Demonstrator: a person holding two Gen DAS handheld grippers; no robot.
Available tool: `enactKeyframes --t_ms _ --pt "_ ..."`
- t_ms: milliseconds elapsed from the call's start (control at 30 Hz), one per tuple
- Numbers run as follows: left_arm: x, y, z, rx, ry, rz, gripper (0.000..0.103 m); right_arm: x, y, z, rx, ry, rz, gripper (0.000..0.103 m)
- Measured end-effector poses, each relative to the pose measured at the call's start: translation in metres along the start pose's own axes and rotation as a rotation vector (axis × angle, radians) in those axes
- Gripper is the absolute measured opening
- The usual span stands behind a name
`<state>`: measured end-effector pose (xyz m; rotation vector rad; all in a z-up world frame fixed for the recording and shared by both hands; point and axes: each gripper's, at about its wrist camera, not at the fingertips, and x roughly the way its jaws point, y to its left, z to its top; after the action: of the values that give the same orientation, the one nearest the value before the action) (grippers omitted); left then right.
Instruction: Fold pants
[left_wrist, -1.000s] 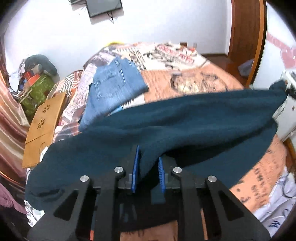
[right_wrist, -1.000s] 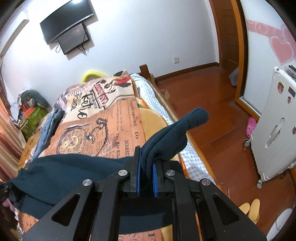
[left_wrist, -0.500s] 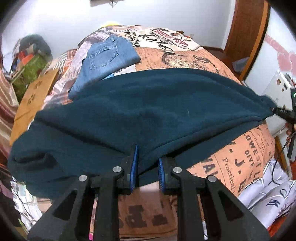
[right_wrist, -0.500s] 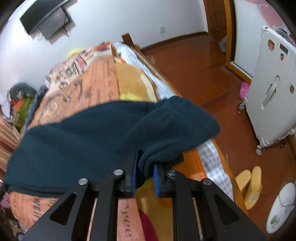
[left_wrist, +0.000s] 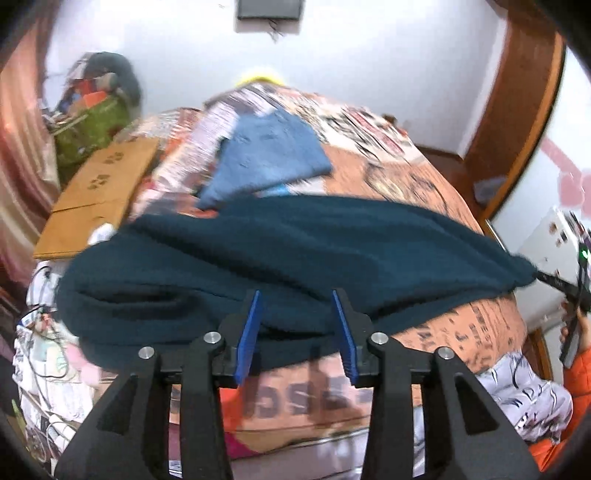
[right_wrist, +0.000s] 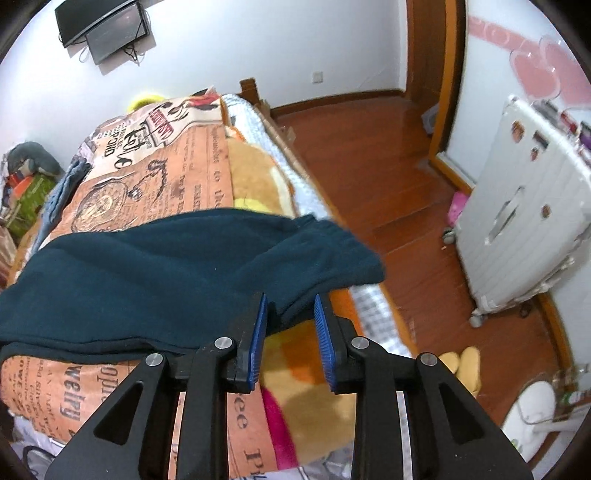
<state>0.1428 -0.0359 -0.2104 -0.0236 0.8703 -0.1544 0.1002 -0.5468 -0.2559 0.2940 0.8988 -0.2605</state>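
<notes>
- Releasing is the step you are doing: the left gripper (left_wrist: 297, 325) is standing with its jaws partly apart, having just been opening, and the near fold of the dark teal pants (left_wrist: 288, 254) is lying loose between the blue pads, not pinched.
- Letting go on the other side too, your right gripper (right_wrist: 290, 334) is showing a narrower gap, its jaws also having just been opening; the waistband end of the pants (right_wrist: 332, 251) is sitting between the pads with no pressure on it.
- Lying across the near edge of the bed (right_wrist: 207, 155), the pants are stretching from its left side to its right edge, where the waistband corner is overhanging the mattress.
- Judging from this, one lengthwise fold is down, and your next move is calling for backing both grippers clear without dragging the cloth, then taking one end to fold it across to the other.
- Reading the bedspread nearest you, "welry" and "Opule" are showing by the near edge; farther up, "to the" is showing in a text column; the rest is too blurred.
- Lying farther back near the bed's left edge are folded blue jeans (left_wrist: 266, 155), well apart from the pants.
</notes>
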Motion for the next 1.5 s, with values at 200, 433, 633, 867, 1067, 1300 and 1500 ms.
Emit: enactKeyframes --t_ms 200,433,633,867,1067,1300,1500 --pt "-0.012 0.059 0.018 -0.091 -0.063 0.083 0.043 -0.027 0.036 0.029 -0.087 -0.084 -0.017 0.024" --pt "-0.004 0.137 0.034 -0.157 -0.082 0.183 0.044 -0.032 0.138 0.064 -0.298 -0.155 0.080 0.024" --pt "0.016 0.208 0.035 -0.226 -0.046 0.234 0.044 -0.017 0.255 0.082 -0.460 -0.174 0.260 0.024" --pt "0.061 0.279 0.030 -0.339 0.073 0.226 0.044 0.011 0.379 0.075 -0.644 -0.096 0.496 0.024" --pt "0.100 0.303 0.032 -0.389 0.147 0.146 0.044 0.041 0.454 0.056 -0.805 0.023 0.594 0.024" --pt "0.136 0.301 0.038 -0.331 0.225 0.123 0.044 0.082 0.516 0.028 -0.913 0.211 0.650 0.024" --pt "0.153 0.309 0.030 -0.350 0.273 0.080 0.044 0.110 0.550 0.013 -0.975 0.317 0.649 0.024"
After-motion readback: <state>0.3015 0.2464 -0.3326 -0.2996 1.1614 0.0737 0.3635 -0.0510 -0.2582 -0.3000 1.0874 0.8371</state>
